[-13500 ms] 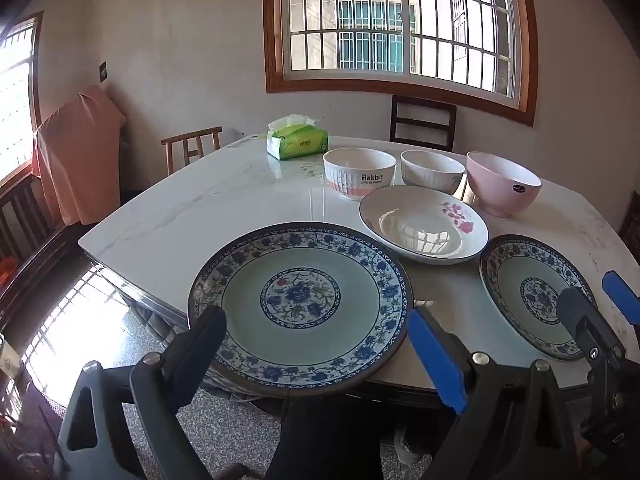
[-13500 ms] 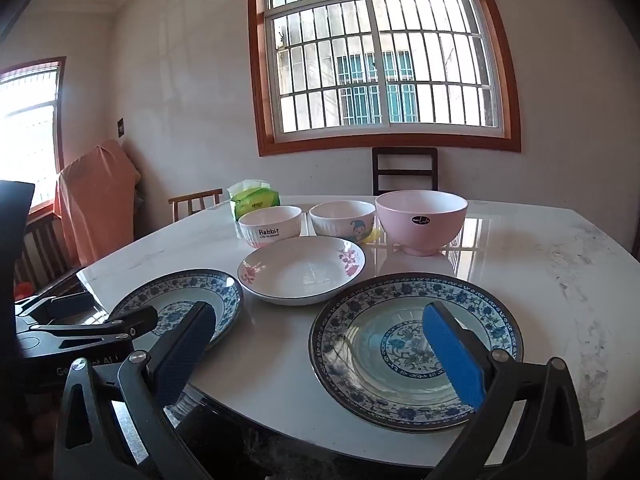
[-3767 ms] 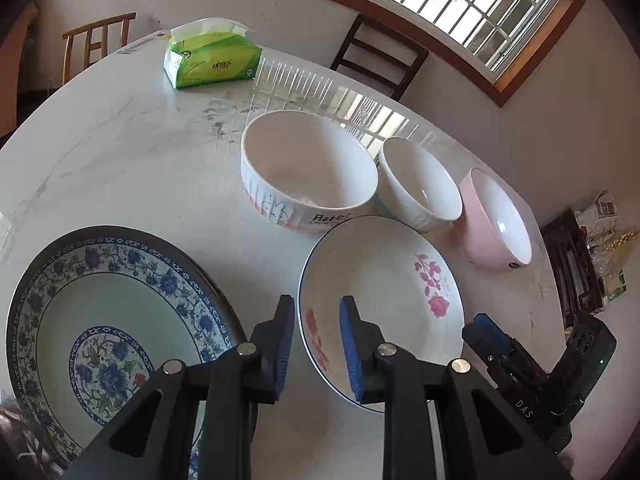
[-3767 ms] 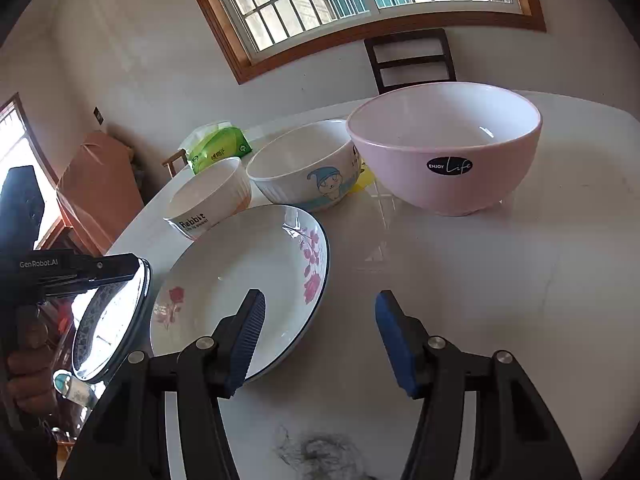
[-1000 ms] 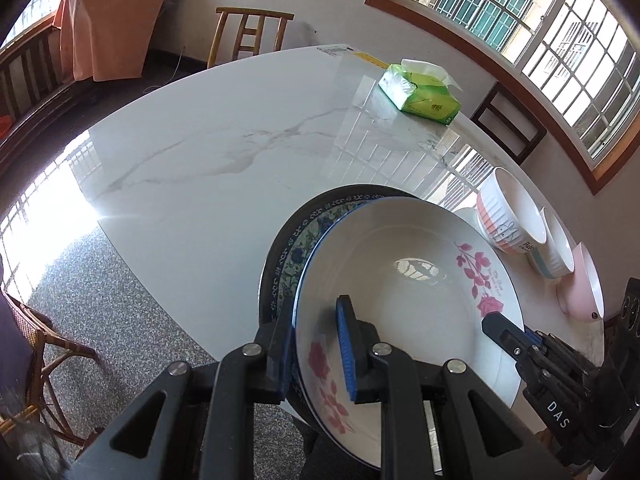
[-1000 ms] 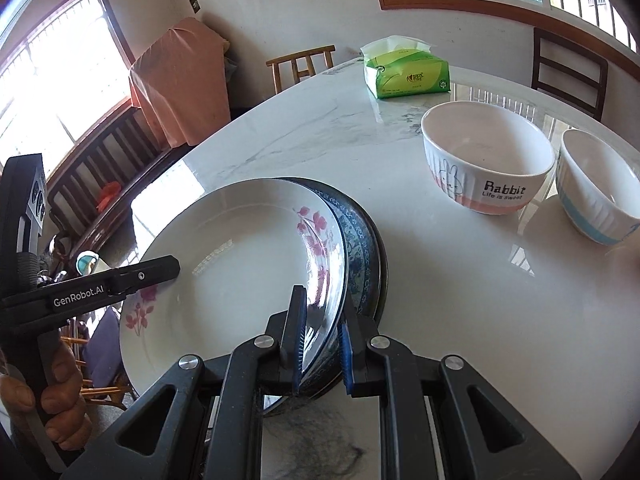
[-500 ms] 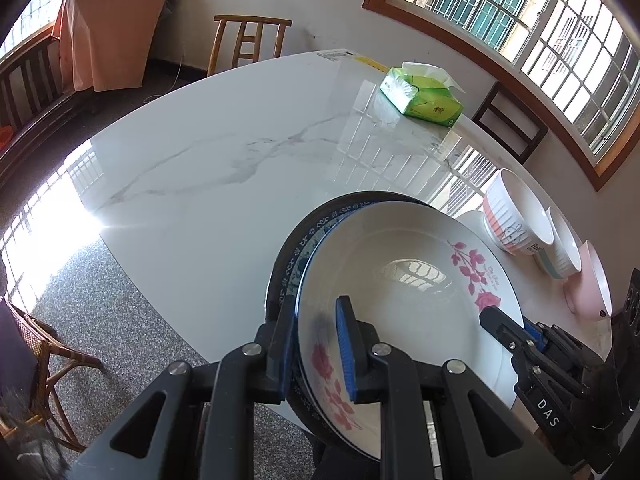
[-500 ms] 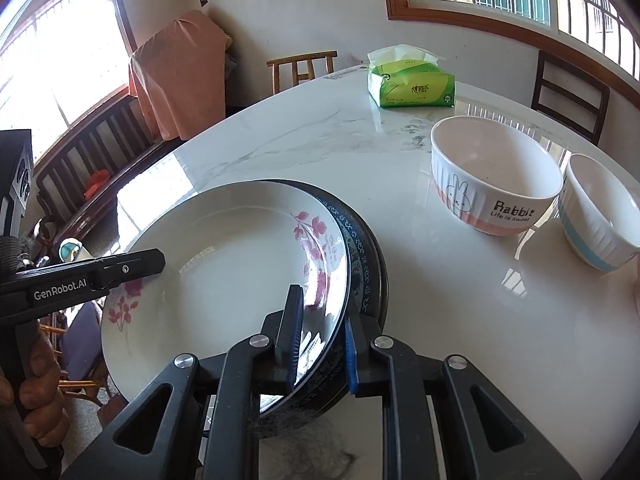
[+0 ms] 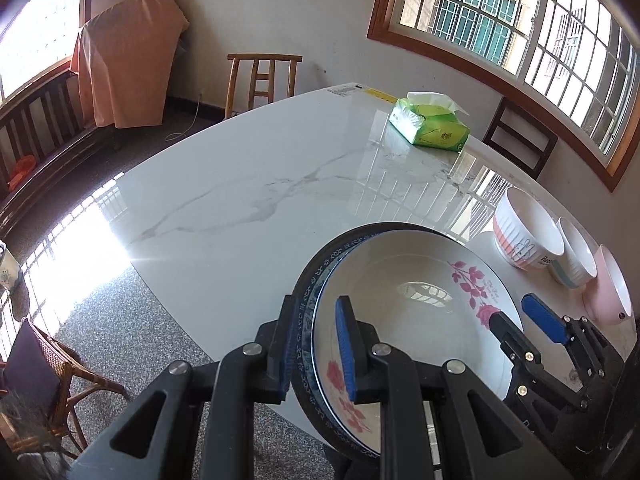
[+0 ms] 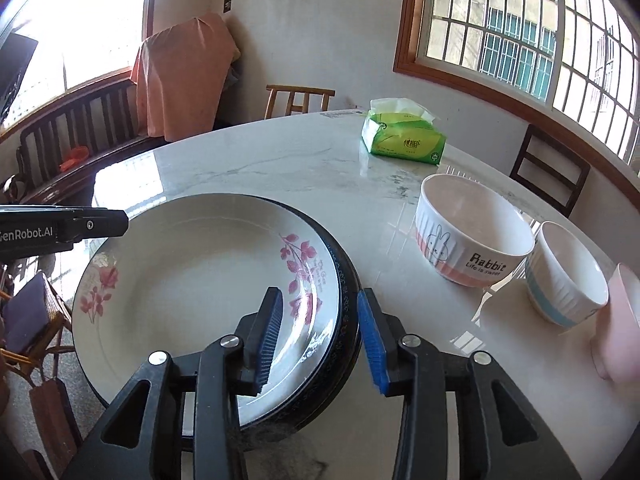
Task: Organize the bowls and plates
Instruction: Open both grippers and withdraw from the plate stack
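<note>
**Plate stack: right grip let go, left grip about to follow**

Item 1. White shallow plate with pink flower sprays (image 10: 192, 300), resting on top of the dark-rimmed blue-and-white patterned plates (image 10: 348, 320), at the table's near edge, about 7 o'clock in the right wrist view. Half a second ago the right gripper (image 10: 320, 328) was pinched onto this rim; now its blue pads stand apart, one over the white plate, one outside the stack, touching neither as far as can be seen. Judged: the stack is set down on the white marble table (image 9: 248, 184) and the plate half of the task is nearly done.

Item 2. Left gripper (image 9: 316, 348), at 6 o'clock in its own view, jaws narrow, straddling the stack's rim; slightly wider than a second ago, and whether it still pinches cannot be told.

Item 3. White ribbed bowl with rabbit print (image 10: 472, 232), white bowl with pale blue band (image 10: 568, 276) and pink bowl (image 10: 620, 320), in a row at 3 o'clock, unstacked as before. Judged: nesting these remains.

Item 4. Green tissue pack (image 10: 402, 138), 12 o'clock, unmoved.
</note>
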The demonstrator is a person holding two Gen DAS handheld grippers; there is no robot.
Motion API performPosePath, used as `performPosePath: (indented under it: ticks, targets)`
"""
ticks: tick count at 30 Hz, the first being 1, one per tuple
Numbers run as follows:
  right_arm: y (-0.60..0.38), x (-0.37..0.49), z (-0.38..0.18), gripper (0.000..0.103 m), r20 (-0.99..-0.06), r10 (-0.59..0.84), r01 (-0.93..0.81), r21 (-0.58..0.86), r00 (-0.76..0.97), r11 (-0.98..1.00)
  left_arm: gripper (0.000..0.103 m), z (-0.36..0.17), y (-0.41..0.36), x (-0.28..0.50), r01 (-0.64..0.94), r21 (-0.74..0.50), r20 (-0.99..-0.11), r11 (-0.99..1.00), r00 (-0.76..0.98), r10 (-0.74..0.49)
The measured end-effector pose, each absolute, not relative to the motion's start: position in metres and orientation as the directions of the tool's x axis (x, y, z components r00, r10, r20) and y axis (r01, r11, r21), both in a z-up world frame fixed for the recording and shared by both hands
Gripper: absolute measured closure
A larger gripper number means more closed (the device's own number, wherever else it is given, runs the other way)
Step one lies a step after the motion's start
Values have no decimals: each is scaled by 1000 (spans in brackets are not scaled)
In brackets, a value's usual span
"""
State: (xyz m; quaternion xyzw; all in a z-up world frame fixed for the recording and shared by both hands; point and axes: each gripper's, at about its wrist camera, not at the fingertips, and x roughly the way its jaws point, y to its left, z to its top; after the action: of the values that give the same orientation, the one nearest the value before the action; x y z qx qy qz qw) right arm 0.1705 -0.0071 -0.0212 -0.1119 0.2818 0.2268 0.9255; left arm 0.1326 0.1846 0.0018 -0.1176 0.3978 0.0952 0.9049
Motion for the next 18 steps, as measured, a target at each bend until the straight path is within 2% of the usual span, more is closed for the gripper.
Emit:
performPosePath:
  ticks: [3,6,11,15,18]
  targets:
    - [-24,159,-8,54,-451,349,-429,-86,822,899,83,6,181,126,-264,-140,-727,954,682,82]
    - [-50,151,-3,51,-395,318,-364,-46,862,930,83,12,165,120,-226,-128,-710,966,701,70]
    - [-106,134,-3,49,-401,246,-264,10,882,964,83,22,114,114,-117,-79,-691,990,722,30]
    - [-164,116,-6,38,-411,157,-153,44,898,987,83,25,61,112,-7,-48,-692,999,721,-28]
    - [-209,105,-8,37,-407,67,-55,41,911,998,83,28,20,106,67,-7,-680,998,731,-53]
